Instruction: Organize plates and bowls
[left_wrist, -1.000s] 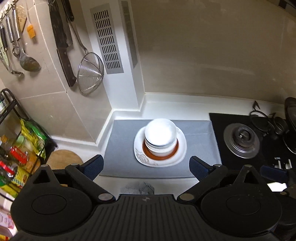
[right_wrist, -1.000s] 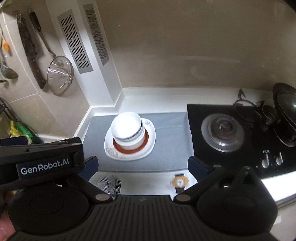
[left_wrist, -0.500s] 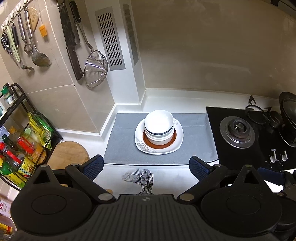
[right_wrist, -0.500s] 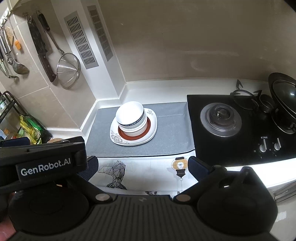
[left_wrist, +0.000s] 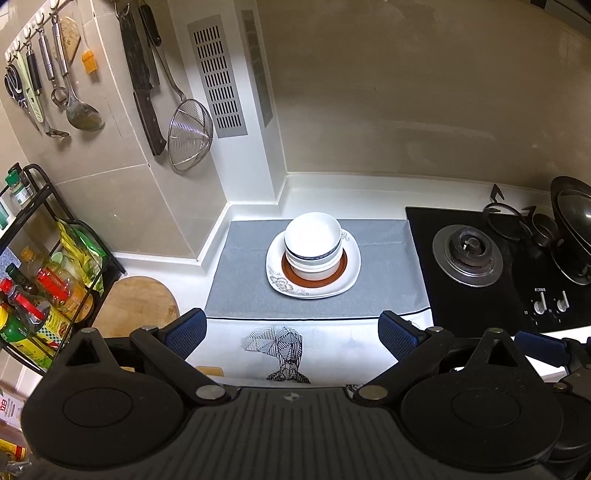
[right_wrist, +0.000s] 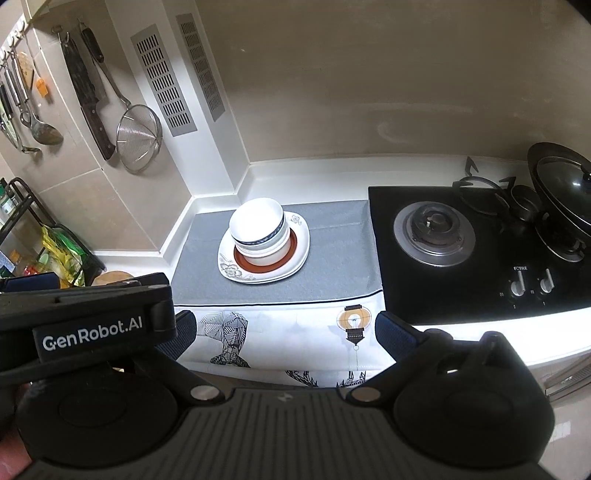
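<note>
A stack of white bowls (left_wrist: 312, 240) sits on a red-rimmed plate, which rests on a white flowered plate (left_wrist: 351, 275) on a grey mat (left_wrist: 240, 280). The stack also shows in the right wrist view (right_wrist: 256, 229). My left gripper (left_wrist: 291, 330) is open and empty, well back from the stack over the counter's front edge. My right gripper (right_wrist: 282, 332) is open and empty, also well back. The left gripper's body (right_wrist: 85, 325) shows at the left of the right wrist view.
A black gas hob (left_wrist: 480, 266) with a lidded wok (right_wrist: 565, 184) lies to the right. A knife, strainer (left_wrist: 188, 136) and ladles hang on the left wall. A bottle rack (left_wrist: 37, 277) and a wooden board (left_wrist: 136, 302) stand at the left.
Both grippers have pulled back and up from the stack, so it looks smaller and the printed cloth over the counter's front edge has come into view. Both stay open.
</note>
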